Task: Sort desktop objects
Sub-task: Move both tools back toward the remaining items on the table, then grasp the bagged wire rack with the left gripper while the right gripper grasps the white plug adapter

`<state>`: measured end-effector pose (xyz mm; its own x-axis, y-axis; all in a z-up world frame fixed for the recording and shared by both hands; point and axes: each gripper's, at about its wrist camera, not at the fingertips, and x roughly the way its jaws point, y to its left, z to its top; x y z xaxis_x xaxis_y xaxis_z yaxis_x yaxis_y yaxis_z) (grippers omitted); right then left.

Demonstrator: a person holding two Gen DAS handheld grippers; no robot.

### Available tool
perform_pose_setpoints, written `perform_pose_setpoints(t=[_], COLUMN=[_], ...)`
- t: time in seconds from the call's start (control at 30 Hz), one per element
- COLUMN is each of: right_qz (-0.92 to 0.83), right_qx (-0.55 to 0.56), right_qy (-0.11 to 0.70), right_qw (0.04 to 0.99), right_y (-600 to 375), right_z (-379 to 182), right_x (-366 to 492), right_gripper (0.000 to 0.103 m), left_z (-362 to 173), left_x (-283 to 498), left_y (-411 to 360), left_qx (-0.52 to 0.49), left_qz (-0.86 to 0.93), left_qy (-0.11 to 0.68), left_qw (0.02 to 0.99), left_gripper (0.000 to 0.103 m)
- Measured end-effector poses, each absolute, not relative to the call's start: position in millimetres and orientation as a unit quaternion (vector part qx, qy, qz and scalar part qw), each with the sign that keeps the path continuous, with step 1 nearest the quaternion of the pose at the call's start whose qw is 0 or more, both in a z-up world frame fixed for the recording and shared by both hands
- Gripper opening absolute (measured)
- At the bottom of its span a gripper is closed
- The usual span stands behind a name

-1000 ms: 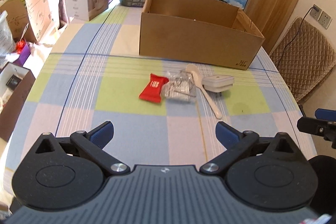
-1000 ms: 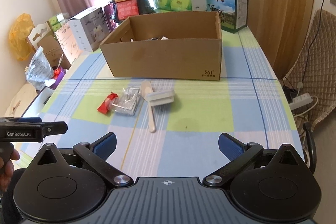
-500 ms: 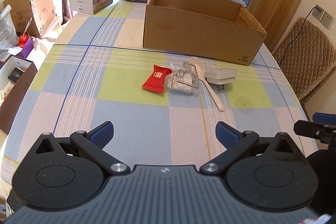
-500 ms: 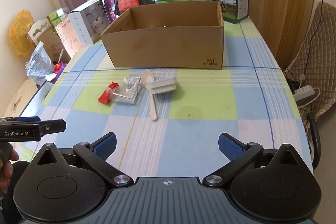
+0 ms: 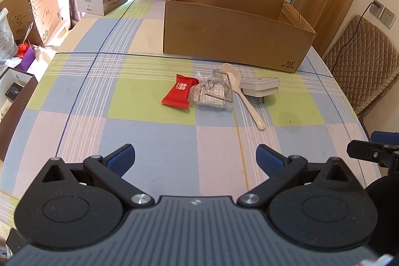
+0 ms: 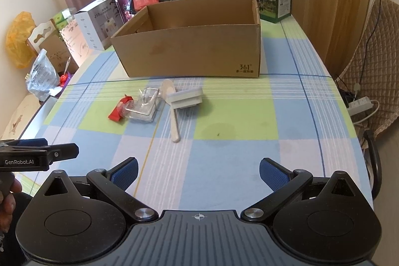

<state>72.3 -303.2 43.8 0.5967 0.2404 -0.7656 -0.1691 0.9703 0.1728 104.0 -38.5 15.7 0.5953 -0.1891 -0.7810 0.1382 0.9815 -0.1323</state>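
i hold both grippers low over the near part of a checked tablecloth (image 5: 149, 136), and each one is spread wide with nothing between its blue pads: the left gripper (image 5: 195, 157) and the right gripper (image 6: 198, 170). ahead, in the middle of the table, four small things lie in a tight row. a white spoon (image 5: 243, 94) has its long axis running from its bowl, near the box, down to its handle tip, which points toward me. a red snack packet (image 5: 180, 94) with white writing i cannot read lies at the left end, touching a clear plastic bag with a wire clip (image 5: 214, 92). a white plug adapter (image 5: 260, 86) sits at the right, against the spoon. behind them stands an open cardboard box (image 6: 192, 51) printed "361°". bare cloth lies open between my grippers and the row. the left gripper's side reads "genrobot.ai"
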Motion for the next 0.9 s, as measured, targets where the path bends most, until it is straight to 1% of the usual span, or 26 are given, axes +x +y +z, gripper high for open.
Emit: perform_pose_setpoints(t=[0.4,0.9], right_qz=[0.118,0.128], right_qx=[0.051,0.021], right_qy=[0.435,0.438], right_qw=[0.891,0.89], right_y=[-301.0,-293.9], right_z=[39.5,27.5], right_x=[95.8,148.8], right_gripper=[0.101,0.101], left_z=[1.1,-16.9], left_x=[121.4,160.6], left_y=[-47.7,-61.8], left_qx=[-0.024,-0.001], left_qz=[-0.098,-0.123], left_qy=[0.45,0.45], left_qw=[0.887,0.885], left_gripper=[0.101,0.101])
